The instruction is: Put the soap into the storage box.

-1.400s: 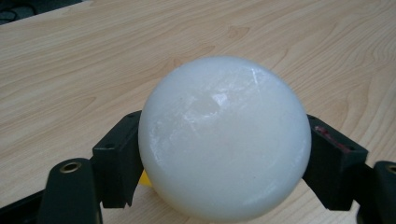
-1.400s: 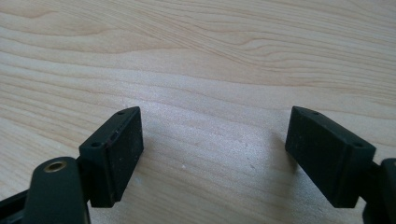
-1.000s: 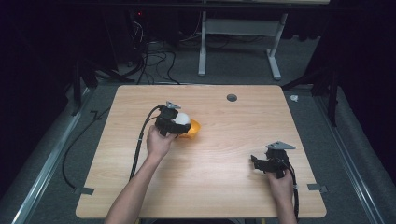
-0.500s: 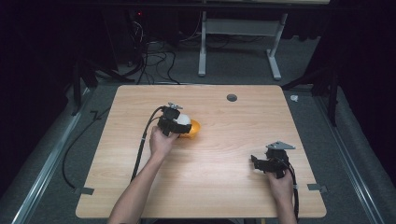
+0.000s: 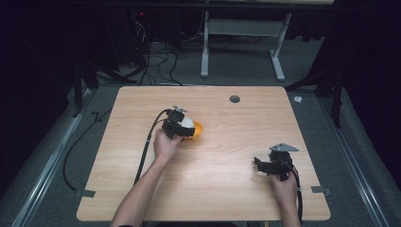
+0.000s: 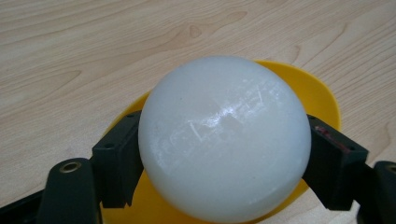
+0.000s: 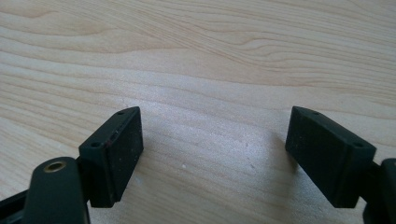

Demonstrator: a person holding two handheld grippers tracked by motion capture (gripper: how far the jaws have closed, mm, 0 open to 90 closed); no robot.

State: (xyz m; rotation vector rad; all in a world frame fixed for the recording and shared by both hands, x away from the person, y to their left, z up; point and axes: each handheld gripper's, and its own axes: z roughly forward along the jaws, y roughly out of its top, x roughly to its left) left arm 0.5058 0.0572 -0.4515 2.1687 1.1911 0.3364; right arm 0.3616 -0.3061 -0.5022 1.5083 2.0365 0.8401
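**Left fingers on ball over yellow dish; right fingers wide, empty**

Left fingers (image 6: 116, 163) press both sides of a white ball (image 6: 224, 137), one black pad on each flank at about mid-height. Ball is matte, w/ faint scuffs on its front. It sits in or just over a yellow dish (image 6: 317, 93); the rim shows behind and below it, but can't tell if ball touches the dish floor. Left gripper (image 5: 184, 128) in high view is near bench centre, a bit left and toward the far half, w/ ball (image 5: 187, 122) and dish (image 5: 197, 128) at its tip. Left hand (image 5: 165, 144) wraps the gripper body from the near side; cable (image 5: 146, 146) runs back along the forearm and off the near-left edge.

Right fingers (image 7: 116, 149) stand wide apart, nothing between them but bare wood grain close beneath. Right gripper (image 5: 257, 163) is at the near-right part of the bench (image 5: 236, 198), well apart from ball and dish, tips pointing left, grey plate on top. Right hand (image 5: 283, 187) holds it from the near side.

Bench is light wood; a small round grommet (image 5: 234, 99) sits near the far edge.
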